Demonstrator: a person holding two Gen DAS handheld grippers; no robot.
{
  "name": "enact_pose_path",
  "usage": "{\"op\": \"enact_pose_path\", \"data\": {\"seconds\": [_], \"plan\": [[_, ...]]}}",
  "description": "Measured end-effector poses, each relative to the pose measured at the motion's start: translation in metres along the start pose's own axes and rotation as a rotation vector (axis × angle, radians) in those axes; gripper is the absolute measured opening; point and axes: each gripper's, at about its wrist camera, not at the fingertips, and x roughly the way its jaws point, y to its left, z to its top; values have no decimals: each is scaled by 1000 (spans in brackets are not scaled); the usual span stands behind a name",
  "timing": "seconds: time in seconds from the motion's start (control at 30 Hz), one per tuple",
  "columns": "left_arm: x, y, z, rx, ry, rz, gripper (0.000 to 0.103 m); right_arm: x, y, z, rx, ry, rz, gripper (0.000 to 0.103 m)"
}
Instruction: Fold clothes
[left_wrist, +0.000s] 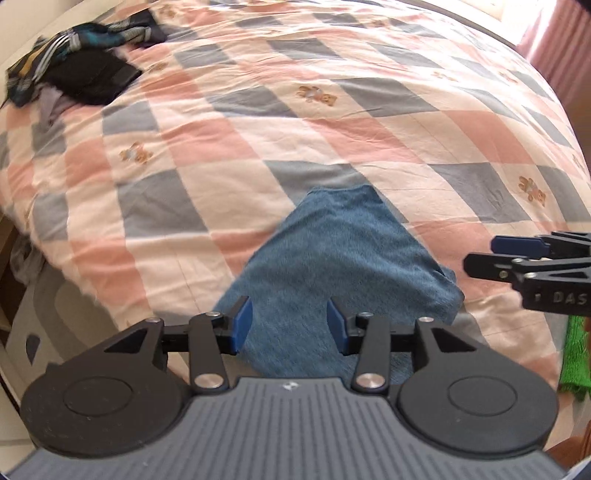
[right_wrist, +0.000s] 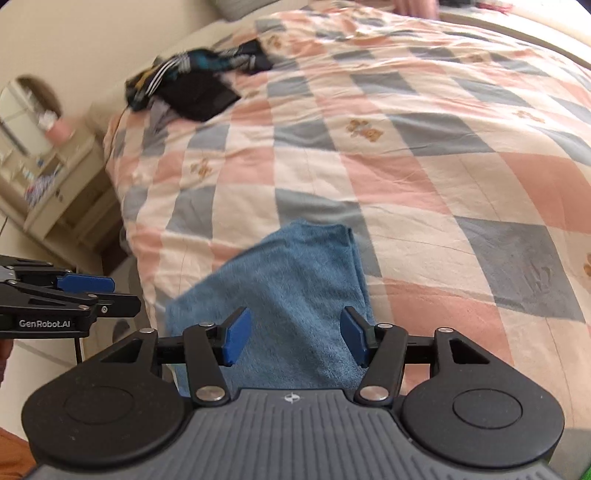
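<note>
A blue terry cloth (left_wrist: 332, 251) (right_wrist: 295, 277) lies folded flat on the checked quilt (left_wrist: 295, 129) (right_wrist: 424, 166), near the bed's front edge. My left gripper (left_wrist: 289, 325) hovers over the cloth's near part, open, its blue pads apart and nothing pinched between them. My right gripper (right_wrist: 295, 339) hangs over the same cloth, open as well and a little wider. Each gripper shows in the other's view: the right one (left_wrist: 480, 254) at the right edge, the left one (right_wrist: 118, 291) at the left edge. Neither touches the cloth.
A heap of dark and striped clothes (left_wrist: 85, 62) (right_wrist: 195, 81) sits at the far left of the bed. A cream nightstand (right_wrist: 55, 184) stands left of the bed. Something bright green (left_wrist: 574, 358) hangs at the right edge. A grey stool-like object (left_wrist: 48, 314) is beside the bed.
</note>
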Motion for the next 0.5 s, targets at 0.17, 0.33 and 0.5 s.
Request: {"op": "enact_pose_path", "data": {"seconds": [0.17,0.33,0.5], "plan": [[28,17,21,129,29,-110,48,-4,-13,-9,182,-33,-53,62],[73,50,41,240,110,-285,58,-3,-27,-48,491,-64,-86,71],[129,71,63,350,197,-439,62,19,-26,-107,788,-107,-40,77]]}}
